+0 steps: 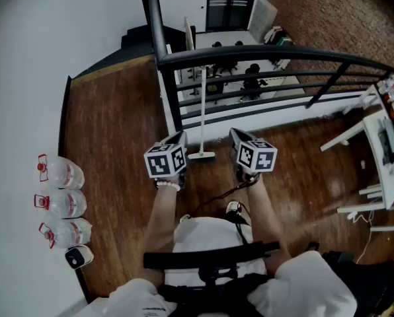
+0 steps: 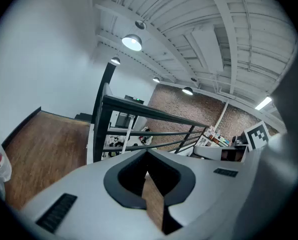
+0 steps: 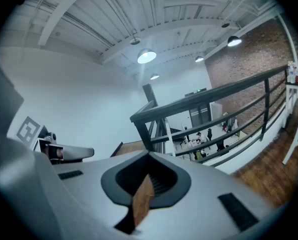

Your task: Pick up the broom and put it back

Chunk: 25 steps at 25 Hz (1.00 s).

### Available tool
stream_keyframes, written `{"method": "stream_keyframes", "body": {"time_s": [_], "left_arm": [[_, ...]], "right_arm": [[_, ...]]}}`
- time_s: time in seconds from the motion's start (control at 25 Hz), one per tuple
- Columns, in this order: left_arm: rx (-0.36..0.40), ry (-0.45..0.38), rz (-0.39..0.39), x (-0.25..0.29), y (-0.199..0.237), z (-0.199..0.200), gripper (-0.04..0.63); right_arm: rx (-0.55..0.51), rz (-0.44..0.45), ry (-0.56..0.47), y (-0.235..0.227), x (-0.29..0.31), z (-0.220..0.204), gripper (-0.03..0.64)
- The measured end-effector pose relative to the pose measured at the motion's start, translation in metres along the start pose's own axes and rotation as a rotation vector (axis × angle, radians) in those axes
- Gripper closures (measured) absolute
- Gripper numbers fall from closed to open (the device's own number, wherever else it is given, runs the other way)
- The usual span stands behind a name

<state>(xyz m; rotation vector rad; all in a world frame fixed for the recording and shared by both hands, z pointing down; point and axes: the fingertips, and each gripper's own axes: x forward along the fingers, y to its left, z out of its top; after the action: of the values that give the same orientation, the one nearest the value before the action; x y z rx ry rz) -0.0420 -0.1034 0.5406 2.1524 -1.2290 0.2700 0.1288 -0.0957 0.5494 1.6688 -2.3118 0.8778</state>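
A broom [image 1: 202, 111] with a long white handle stands upright against the black railing [image 1: 250, 55], its flat white head [image 1: 201, 155] on the wooden floor. In the head view my left gripper [image 1: 178, 137] is just left of the broom head and my right gripper [image 1: 236, 135] just right of it. Neither touches the broom. Both are shut with nothing between the jaws. The left gripper view shows its shut jaws [image 2: 147, 156] and the white handle [image 2: 127, 138] ahead by the railing post. In the right gripper view the shut jaws [image 3: 149, 159] face the handle [image 3: 169, 136].
Three large water bottles [image 1: 61, 203] and a small white device [image 1: 78, 256] lie along the white wall at left. White furniture [image 1: 382, 150] stands at right. A dark cable [image 1: 217, 193] runs over the floor near the person's body. Beyond the railing is a drop to a lower floor.
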Motion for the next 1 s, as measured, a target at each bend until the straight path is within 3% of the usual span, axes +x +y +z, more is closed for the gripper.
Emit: {"method": "stream_keyframes", "body": {"time_s": [0.28, 0.52, 0.84, 1.0], "left_arm": [[-0.001, 0.012, -0.007, 0.001, 0.019, 0.002, 0.598], [-0.029, 0.026, 0.004, 0.041, 0.037, 0.014, 0.598], [-0.029, 0.041, 0.033, 0.126, 0.07, 0.058, 0.598], [-0.039, 0.058, 0.063, 0.167, 0.084, 0.076, 0.597]], "right_arm": [[0.005, 0.008, -0.023, 0.006, 0.017, -0.005, 0.594], [-0.01, -0.007, -0.035, -0.019, 0.068, 0.022, 0.59], [-0.027, -0.008, 0.017, -0.067, 0.205, 0.071, 0.375], [-0.047, 0.02, 0.058, -0.082, 0.267, 0.084, 0.344]]}}
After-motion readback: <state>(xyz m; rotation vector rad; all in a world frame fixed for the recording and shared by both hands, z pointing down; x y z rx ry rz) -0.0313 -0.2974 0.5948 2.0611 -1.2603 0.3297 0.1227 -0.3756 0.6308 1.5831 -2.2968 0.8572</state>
